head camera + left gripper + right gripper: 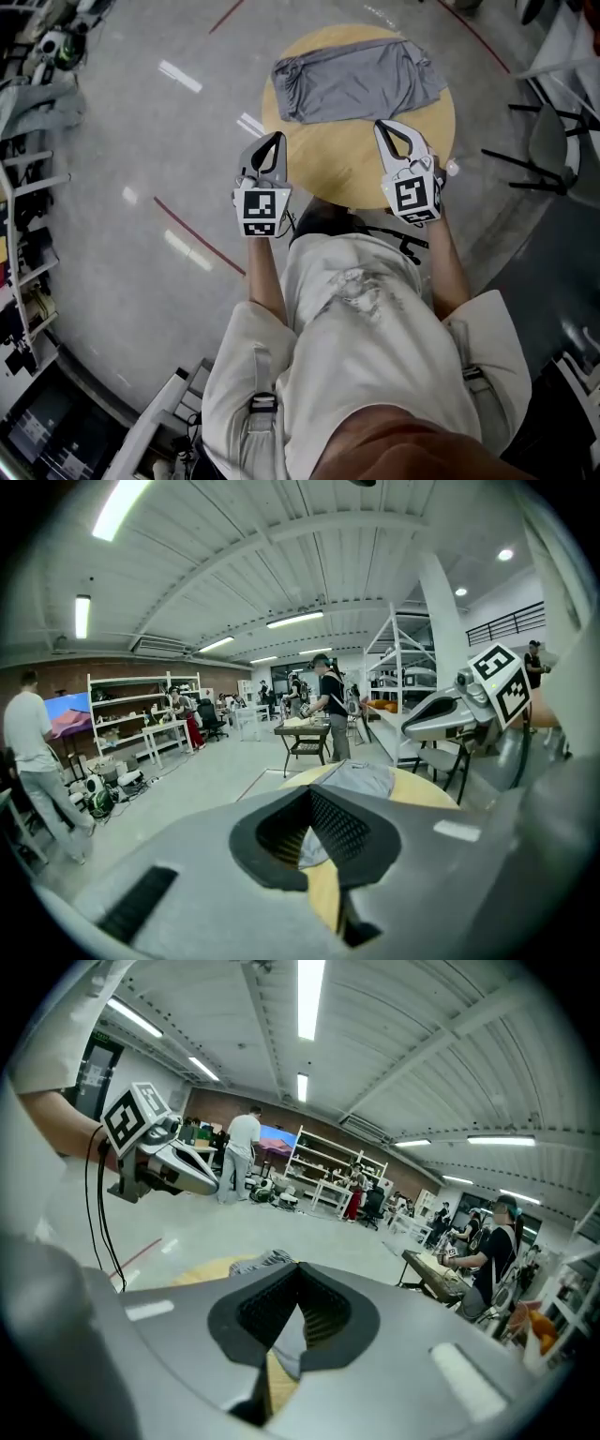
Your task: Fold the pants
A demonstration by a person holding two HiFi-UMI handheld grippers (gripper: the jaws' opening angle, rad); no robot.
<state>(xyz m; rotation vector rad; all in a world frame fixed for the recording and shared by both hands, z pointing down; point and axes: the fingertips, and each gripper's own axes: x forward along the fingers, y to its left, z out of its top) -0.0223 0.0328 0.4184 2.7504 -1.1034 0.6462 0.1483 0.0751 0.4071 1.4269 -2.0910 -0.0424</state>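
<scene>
Grey pants (356,80) lie folded into a rough rectangle on the far half of the round wooden table (347,169). Both grippers hover over the table's near edge, short of the cloth and apart from it. My left gripper (275,139) is shut with nothing between its jaws, and so is my right gripper (382,125). In the left gripper view the shut left gripper (314,791) points at the pants (361,778), with the right gripper (410,728) at the right. In the right gripper view the shut right gripper (298,1267) faces the pants (267,1260).
A dark chair (548,150) stands right of the table. Red tape lines (197,234) cross the grey floor. Shelving (28,234) runs along the left. Farther off, people stand among racks and a small work table (302,738).
</scene>
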